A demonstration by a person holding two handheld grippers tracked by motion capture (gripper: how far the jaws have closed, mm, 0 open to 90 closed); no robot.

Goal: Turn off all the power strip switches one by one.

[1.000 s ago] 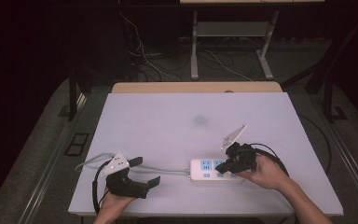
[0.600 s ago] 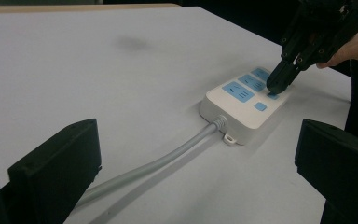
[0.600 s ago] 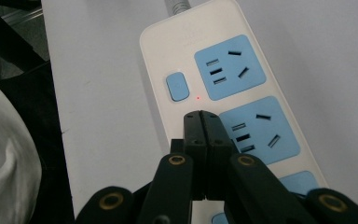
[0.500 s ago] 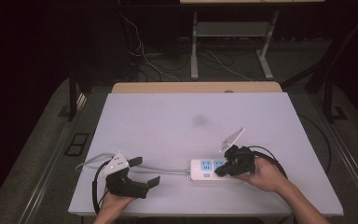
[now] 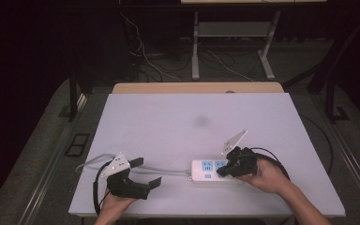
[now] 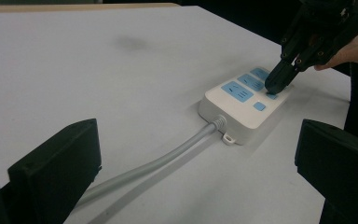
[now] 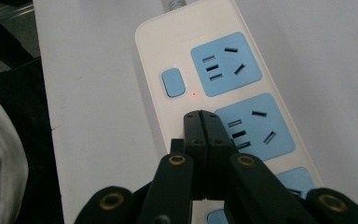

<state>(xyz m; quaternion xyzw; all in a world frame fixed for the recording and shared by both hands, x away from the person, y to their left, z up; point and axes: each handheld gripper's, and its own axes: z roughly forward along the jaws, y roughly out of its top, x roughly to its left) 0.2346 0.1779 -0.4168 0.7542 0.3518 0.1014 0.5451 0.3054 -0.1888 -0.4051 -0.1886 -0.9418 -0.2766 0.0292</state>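
A white power strip (image 5: 205,170) with blue sockets lies near the table's front edge, and its grey cable (image 5: 166,170) runs off to the left. My right gripper (image 5: 222,171) is shut, and its closed tips press down on the strip (image 7: 205,70) beside the middle socket. Just ahead of the right gripper (image 7: 203,122) are a small blue switch (image 7: 173,82) and a lit red dot. My left gripper (image 5: 148,174) rests open at the front left. Its jaws stand wide apart with nothing between them, facing the strip (image 6: 242,105) and cable (image 6: 168,158).
The white table (image 5: 192,126) carries a faint dark smudge (image 5: 200,121) near its middle. A wooden strip (image 5: 197,87) runs along the far edge. Beyond it are loose floor cables (image 5: 140,56) and the metal legs of a desk (image 5: 196,47).
The right gripper has slid slightly left and down along the strip toward its switch end. The left gripper has stayed in place.
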